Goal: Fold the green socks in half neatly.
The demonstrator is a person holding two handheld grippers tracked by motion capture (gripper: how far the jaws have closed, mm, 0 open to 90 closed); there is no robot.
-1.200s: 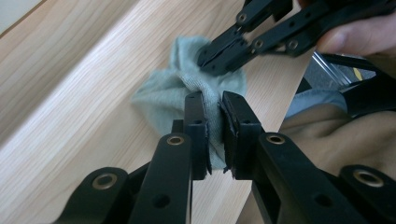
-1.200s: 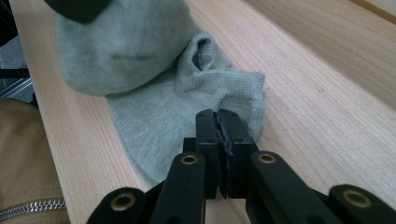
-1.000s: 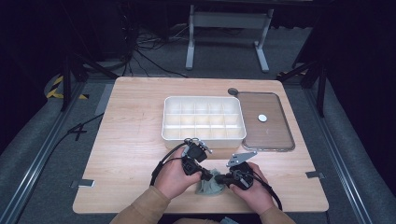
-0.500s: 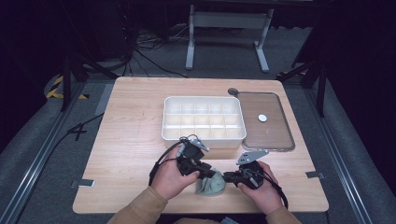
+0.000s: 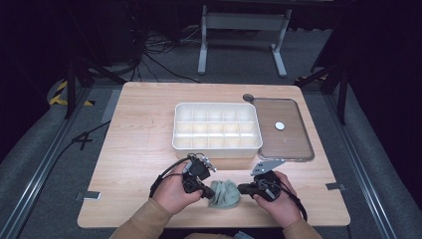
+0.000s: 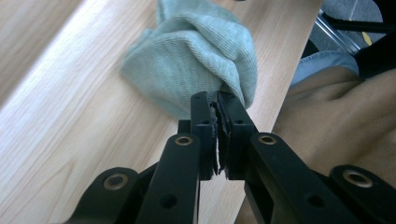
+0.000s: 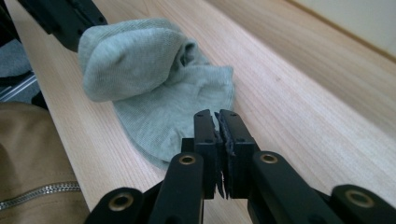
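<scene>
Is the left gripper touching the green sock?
Touching. In the left gripper view the left gripper has its jaws closed on a fold of the green sock, its knit pinched at the tips.

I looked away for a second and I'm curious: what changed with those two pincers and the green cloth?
The right gripper drew back rightward, off the pale green sock, its jaws now shut and empty. The left gripper kept its pinch on the sock's edge near the table's front. The white divided tray and brown lid stayed put.
</scene>
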